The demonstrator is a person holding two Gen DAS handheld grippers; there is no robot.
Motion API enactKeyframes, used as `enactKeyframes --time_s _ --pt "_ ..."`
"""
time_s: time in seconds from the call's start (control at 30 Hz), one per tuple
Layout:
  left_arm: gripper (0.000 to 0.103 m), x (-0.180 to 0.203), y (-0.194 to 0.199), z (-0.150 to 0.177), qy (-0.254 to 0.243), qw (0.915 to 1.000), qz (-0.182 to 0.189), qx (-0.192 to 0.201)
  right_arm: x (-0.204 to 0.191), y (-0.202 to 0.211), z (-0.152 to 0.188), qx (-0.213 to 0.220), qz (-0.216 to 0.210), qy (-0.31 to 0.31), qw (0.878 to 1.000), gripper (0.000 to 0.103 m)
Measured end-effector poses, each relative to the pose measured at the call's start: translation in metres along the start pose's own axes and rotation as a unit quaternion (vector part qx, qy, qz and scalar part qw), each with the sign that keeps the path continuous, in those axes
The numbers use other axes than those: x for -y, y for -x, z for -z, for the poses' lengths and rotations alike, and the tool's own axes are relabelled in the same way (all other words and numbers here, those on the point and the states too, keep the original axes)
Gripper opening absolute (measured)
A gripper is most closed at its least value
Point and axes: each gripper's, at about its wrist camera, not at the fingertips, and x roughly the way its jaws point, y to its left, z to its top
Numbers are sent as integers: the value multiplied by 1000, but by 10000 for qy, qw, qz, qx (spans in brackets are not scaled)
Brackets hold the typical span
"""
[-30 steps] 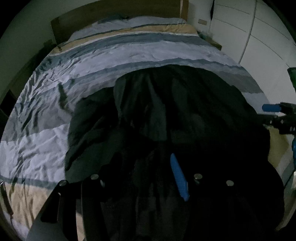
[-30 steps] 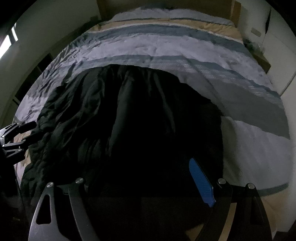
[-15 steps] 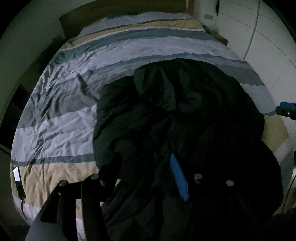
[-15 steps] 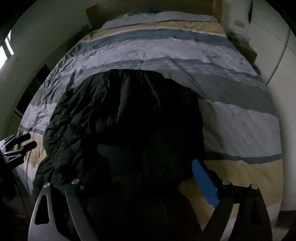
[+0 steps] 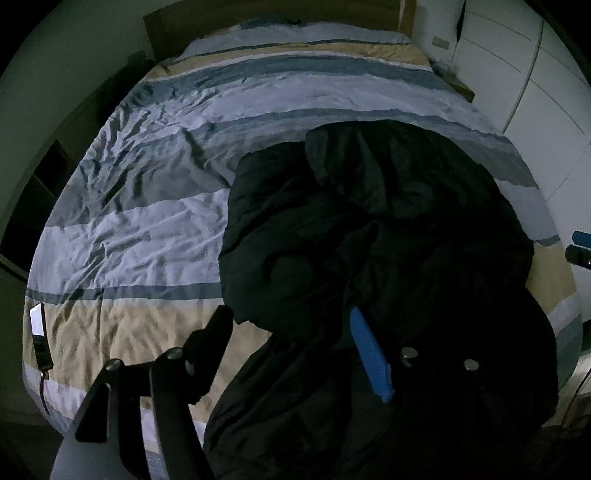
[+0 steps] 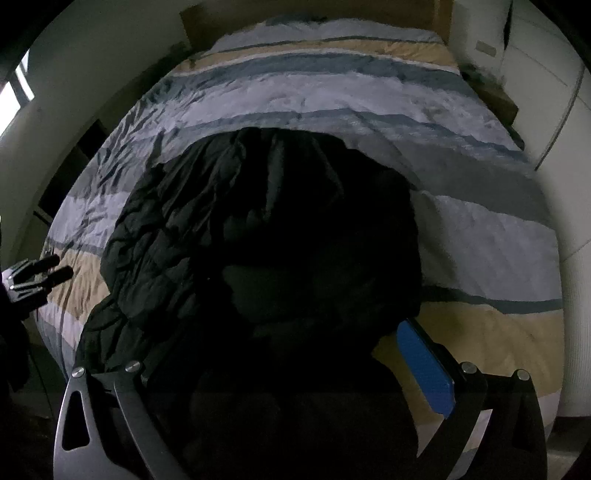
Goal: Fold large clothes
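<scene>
A large black padded jacket (image 5: 369, 236) lies crumpled on the striped bed, its near end hanging over the foot edge; it also shows in the right wrist view (image 6: 258, 240). My left gripper (image 5: 291, 332) is open above the jacket's near left edge, its black finger (image 5: 214, 339) over the beige stripe and its blue-padded finger (image 5: 369, 354) over the jacket. My right gripper (image 6: 266, 354) is open, with dark jacket fabric between its fingers, the blue pad (image 6: 424, 369) at the jacket's right edge. Each gripper shows at the other view's border.
The bed (image 5: 147, 229) has a wrinkled duvet in white, grey, blue and beige stripes. A wooden headboard (image 5: 258, 14) stands at the far end. White wardrobe doors (image 5: 535, 92) run along the right. A phone (image 5: 38, 328) lies at the bed's near left corner.
Both cameras have pulled back and away from the jacket, towards the foot of the bed. More beige duvet shows near each gripper. The jacket has bunched up towards the foot edge.
</scene>
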Motion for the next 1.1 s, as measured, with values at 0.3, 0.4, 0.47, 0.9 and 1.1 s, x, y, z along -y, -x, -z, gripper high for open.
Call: enactKeyframes --time_s 0.3,0.4,0.47,0.9,1.1 --pt "66 -14 3 12 -1 9995 -326 0 2 -7 18 -267 200 -76 9994 103" --pt "67 -24 0 22 83 9992 -375 -75 9 -10 29 -412 309 -131 9986 103" --pt "67 -30 -2 29 148 9989 -415 -139 16 -13 38 -538 387 -195 9976 103" --pt "70 -88 -36 116 808 9933 31 -820 72 -20 98 -1139 694 -758 9882 103" --pt "70 -112 -51 170 1196 9845 301 -1245 95 -27 130 -1452 690 -1129 9805 103"
